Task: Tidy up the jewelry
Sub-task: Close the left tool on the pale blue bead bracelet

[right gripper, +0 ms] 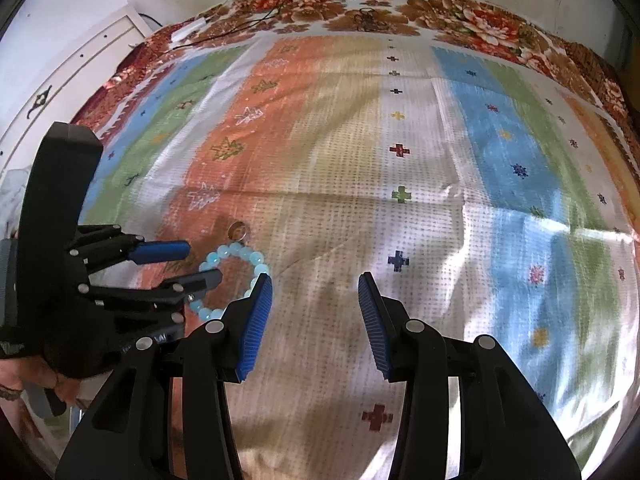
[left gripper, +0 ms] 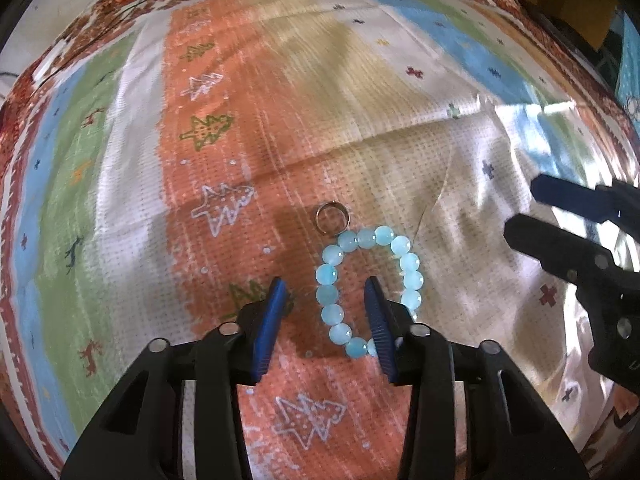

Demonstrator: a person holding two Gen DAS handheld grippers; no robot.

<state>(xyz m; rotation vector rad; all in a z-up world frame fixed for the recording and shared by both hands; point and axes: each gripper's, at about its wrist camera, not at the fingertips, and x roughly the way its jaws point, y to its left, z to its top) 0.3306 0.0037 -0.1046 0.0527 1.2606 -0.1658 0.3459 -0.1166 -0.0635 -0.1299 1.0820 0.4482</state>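
No writing or brand can be read anywhere. The bracelet (left gripper: 368, 292) of pale blue beads lies flat on the striped cloth (left gripper: 224, 168). A small metal ring (left gripper: 334, 219) lies just beyond the bracelet, touching or nearly touching its far beads. The left gripper (left gripper: 326, 300) is spread wide and holds nothing; its right finger sits inside the bracelet's loop, so the bracelet's near-left beads lie between the fingers. The right gripper (right gripper: 316, 300) is released too, just right of the bracelet, over bare cloth.
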